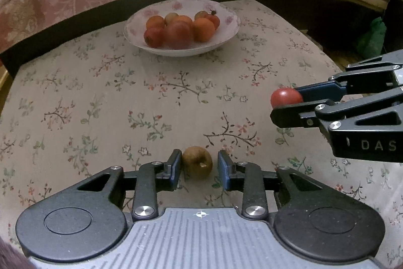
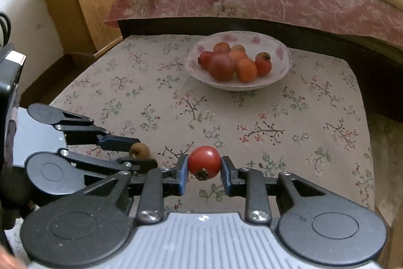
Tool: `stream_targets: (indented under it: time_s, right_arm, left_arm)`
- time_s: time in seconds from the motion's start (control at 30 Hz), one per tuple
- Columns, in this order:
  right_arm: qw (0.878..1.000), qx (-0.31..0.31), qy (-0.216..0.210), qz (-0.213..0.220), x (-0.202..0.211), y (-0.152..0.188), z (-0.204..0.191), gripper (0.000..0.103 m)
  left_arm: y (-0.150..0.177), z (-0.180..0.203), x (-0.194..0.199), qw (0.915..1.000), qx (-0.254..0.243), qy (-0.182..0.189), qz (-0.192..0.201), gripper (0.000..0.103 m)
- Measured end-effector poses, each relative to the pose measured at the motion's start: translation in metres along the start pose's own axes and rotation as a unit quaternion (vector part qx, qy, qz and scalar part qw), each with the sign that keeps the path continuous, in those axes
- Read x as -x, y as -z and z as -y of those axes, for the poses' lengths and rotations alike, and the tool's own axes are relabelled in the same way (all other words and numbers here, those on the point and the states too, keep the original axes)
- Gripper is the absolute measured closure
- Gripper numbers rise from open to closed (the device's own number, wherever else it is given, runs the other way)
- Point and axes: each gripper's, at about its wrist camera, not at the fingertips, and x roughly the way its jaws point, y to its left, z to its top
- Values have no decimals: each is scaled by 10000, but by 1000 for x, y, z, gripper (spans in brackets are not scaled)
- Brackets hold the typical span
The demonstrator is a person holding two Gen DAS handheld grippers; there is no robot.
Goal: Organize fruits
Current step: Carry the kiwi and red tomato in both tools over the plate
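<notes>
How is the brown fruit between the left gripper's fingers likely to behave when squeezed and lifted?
The brown fruit looks round, so it may roll if nudged. Its dull skin suggests a fair grip. The left gripper straddles it with gaps on both sides.

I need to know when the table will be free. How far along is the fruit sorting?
Nearly done, it seems. Seven or so fruits already sit in the bowl. The right gripper grips a red tomato. The left gripper straddles a brown fruit on the tablecloth, fingers not visibly closed. Those two remain to be placed.

A floral-clothed table (image 2: 156, 92) carries a bowl (image 2: 282, 52) of fruit near its far edge and a brown fruit (image 1: 197, 165) in front.
</notes>
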Motion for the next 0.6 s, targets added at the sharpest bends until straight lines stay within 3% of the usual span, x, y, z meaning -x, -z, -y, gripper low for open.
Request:
stream_targets:
  time_s: [0.33,0.6]
  right_arm:
    - [10000,-18,-2,-5,-2,0,1,74]
    - [9998,-16,-34,195,-2,-17,2,74]
  left_arm:
    - [0,1,4,10000,7,-34,80,70]
    - [-23,0,12,9990,146,35,410,70]
